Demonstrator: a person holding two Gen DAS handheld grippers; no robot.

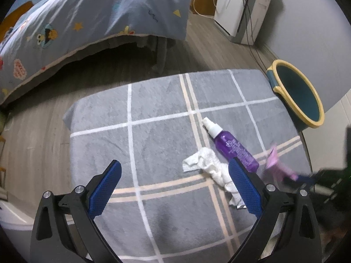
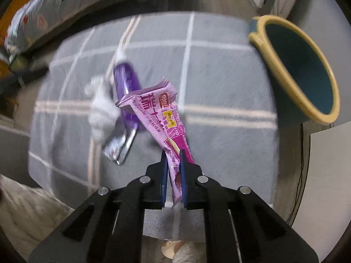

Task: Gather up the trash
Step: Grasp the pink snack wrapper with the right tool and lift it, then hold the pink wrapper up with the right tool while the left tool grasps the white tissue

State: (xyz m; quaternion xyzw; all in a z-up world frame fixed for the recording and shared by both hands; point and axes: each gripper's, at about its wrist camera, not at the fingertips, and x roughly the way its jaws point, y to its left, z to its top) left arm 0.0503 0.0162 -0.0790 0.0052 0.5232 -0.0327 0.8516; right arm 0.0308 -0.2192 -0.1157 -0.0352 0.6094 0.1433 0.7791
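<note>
The pink wrapper (image 2: 161, 118) is clamped in the right tongs (image 2: 173, 160), lifted just off the grey checked mat (image 2: 219, 76), near the teal bin (image 2: 307, 76); nothing shows inside the bin, so no trash looks collected yet. Farther from the bin lie the purple spray bottle (image 1: 232, 146), crumpled tissue (image 1: 210, 164) and silver foil (image 2: 119, 146); the left tongs (image 1: 175, 186) hang apart above the mat

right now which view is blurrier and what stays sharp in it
Right wrist view is blurrier: rug, bottle and tissue smear, while the wrapper pinched in the right tool stays crisp. Left wrist view is mostly sharp; only the wrapper at its right edge blurs. Both bend at the rim.
</note>
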